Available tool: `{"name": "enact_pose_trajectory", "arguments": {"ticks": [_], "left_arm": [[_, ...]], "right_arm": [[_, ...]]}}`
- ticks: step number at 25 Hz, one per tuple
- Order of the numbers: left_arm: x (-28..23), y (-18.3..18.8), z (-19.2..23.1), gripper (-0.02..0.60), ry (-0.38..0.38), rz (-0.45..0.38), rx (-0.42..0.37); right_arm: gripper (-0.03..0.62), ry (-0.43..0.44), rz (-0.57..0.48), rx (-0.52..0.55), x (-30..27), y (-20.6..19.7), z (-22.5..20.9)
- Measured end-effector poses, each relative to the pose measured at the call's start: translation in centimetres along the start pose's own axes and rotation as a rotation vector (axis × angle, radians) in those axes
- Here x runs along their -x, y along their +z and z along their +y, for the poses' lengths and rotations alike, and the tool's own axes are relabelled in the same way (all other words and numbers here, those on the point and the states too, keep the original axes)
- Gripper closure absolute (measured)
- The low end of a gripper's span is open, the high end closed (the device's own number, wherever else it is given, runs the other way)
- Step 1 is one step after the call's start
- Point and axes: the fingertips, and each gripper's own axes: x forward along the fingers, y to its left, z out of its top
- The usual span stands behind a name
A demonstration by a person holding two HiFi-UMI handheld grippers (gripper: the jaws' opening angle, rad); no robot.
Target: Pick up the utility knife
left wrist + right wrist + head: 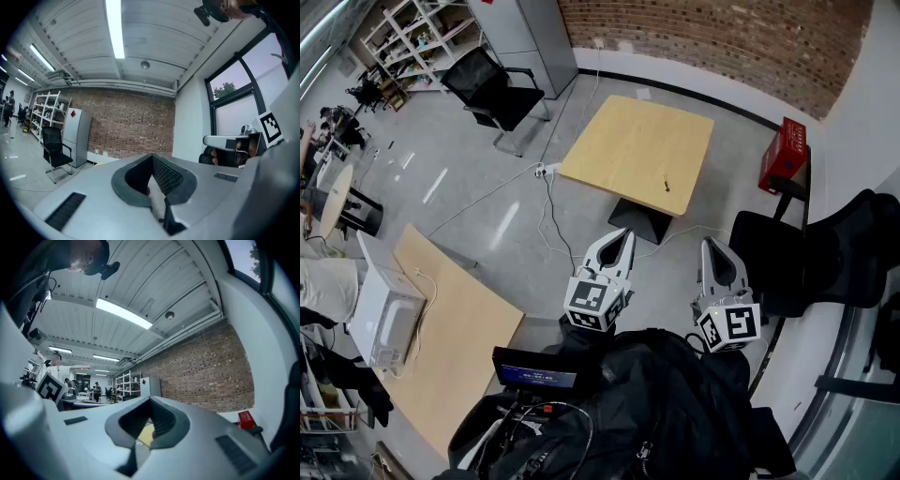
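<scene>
A small, dark utility knife [666, 182] lies near the right edge of a square, light wooden table [628, 141] out on the floor. Both grippers are held well short of that table, side by side, and point toward it. My left gripper [622, 236] has its jaws together with nothing between them; in the left gripper view [152, 157] its pads meet in front of the brick wall. My right gripper [712, 246] is likewise shut and empty, and in its own view [150, 402] a strip of the wooden table [146, 436] shows through the opening below the tips.
A red box [783, 155] stands on the black chairs [825, 258] to the right of the table. A black chair [492, 89] stands at the far left, and cables [548, 211] trail across the floor. A second wooden table [459, 347] carries a white appliance [384, 319] at the near left.
</scene>
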Motion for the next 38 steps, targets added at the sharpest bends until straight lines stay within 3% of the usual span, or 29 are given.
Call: {"name": "enact_pose_trajectory", "arguments": {"ticks": [22,29,38], "left_arm": [[-0.2,-3.4,-3.2,0.581,0.0,0.045,0.023],[-0.7,-4.3,-2.1,0.581,-0.022,0.084,0.074],[-6.2,-2.8,1.8,0.581,-0.088,0.064,0.097]], "right_arm": [[0.589,0.066,0.08,-0.072,1.8,-3.2,-2.1],[0.589,0.065,0.108,-0.103,0.3,-4.6,-1.8],[0.589,0.012,0.113,-0.066,-5.1,-4.4,-3.6]]}}
